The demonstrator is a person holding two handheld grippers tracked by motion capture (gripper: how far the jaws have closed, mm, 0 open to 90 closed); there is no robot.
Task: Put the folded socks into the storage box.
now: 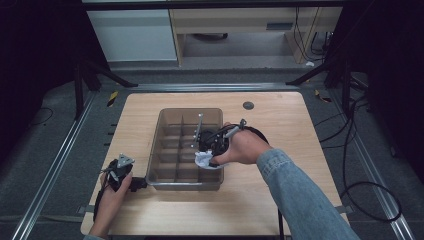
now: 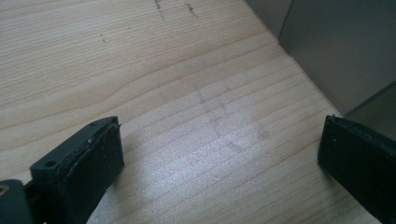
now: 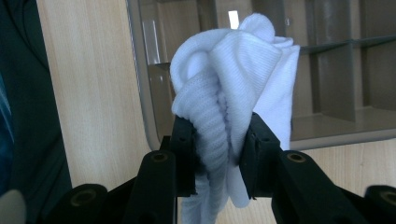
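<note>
Right hand-held gripper (image 3: 215, 140) clamps white sock (image 3: 233, 79) above bin's near rim (image 3: 140, 93).

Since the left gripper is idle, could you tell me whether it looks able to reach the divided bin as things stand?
Probably yes: the left gripper rests open on the table just beside the bin's near left corner, with nothing between them.

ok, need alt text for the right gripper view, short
A bunched white ribbed knit sock is clamped between the two black jaws of the right gripper, rising from the bottom edge. Behind it stands a translucent grey plastic organiser box with divider walls, resting on a light wooden table.
</note>
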